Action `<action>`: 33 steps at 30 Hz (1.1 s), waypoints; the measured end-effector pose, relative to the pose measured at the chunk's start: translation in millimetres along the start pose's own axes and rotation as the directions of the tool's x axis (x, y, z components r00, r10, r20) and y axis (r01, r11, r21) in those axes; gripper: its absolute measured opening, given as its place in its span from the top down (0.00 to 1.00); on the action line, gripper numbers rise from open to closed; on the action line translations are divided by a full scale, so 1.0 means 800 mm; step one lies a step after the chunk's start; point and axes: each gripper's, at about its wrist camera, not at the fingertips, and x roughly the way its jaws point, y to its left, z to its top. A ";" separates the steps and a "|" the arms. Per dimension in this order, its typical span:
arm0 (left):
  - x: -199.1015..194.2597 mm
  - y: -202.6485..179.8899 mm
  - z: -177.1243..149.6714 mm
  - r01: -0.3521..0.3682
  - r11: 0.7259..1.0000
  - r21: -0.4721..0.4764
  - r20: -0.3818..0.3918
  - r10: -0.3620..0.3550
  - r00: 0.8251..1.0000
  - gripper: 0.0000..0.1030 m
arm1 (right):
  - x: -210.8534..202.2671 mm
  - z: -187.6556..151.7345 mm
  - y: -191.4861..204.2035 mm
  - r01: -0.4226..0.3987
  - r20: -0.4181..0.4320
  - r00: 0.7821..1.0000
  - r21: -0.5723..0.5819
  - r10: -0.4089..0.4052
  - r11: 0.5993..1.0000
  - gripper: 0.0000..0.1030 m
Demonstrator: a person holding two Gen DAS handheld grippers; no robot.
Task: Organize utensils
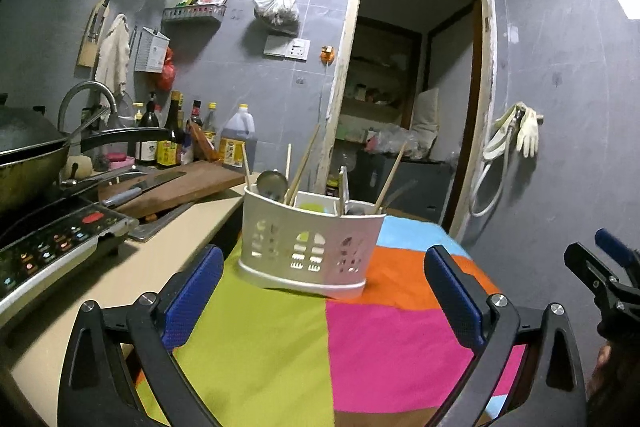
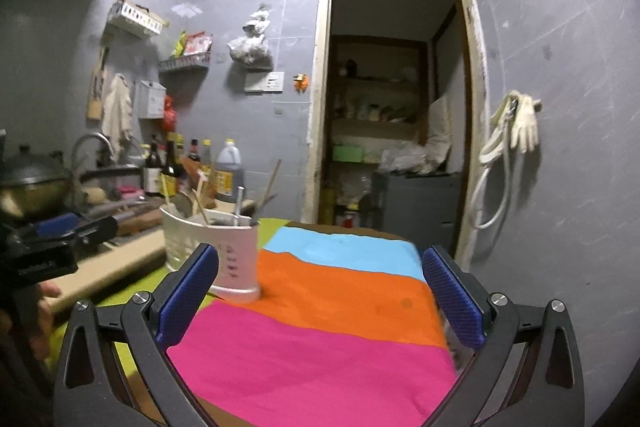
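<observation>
A white slotted utensil caddy [image 1: 310, 243] stands on a cloth of green, pink, orange and blue patches [image 1: 280, 339]. Chopsticks [image 1: 304, 163], a metal spoon [image 1: 272, 182] and other utensils stick up out of it. My left gripper [image 1: 324, 291] is open just in front of the caddy, nothing between its blue pads. In the right wrist view the caddy [image 2: 212, 251] is ahead to the left, just beyond the left finger [image 2: 188, 297]. My right gripper [image 2: 320, 295] is wide open over the pink and orange patches and holds nothing. It also shows at the right edge of the left view as a right gripper [image 1: 604, 275].
To the left runs a beige counter [image 1: 120, 275] with an induction cooker [image 1: 52, 247], a wok [image 1: 28, 155], a chopping board with a knife [image 1: 160, 187] and several bottles [image 1: 176, 135]. An open doorway [image 1: 412, 87] lies behind the table. Gloves and a hose [image 1: 516, 131] hang on the right wall.
</observation>
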 end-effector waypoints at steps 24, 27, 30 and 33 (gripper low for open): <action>0.024 -0.003 -0.043 -0.058 0.997 0.043 -0.010 0.058 0.998 0.04 | 0.032 -0.049 -0.026 0.195 -0.084 0.978 0.046 -0.191 0.980 0.00; 0.025 -0.003 -0.043 -0.059 0.997 0.043 -0.016 0.060 0.998 0.04 | 0.033 -0.049 -0.028 0.198 -0.090 0.977 0.047 -0.193 0.979 0.00; 0.025 -0.001 -0.043 -0.059 0.997 0.039 -0.015 0.060 0.998 0.04 | 0.033 -0.049 -0.030 0.201 -0.092 0.976 0.049 -0.195 0.978 0.00; 0.025 0.000 -0.043 -0.060 0.997 0.039 -0.016 0.061 0.998 0.04 | 0.032 -0.048 -0.031 0.203 -0.093 0.976 0.052 -0.198 0.978 0.00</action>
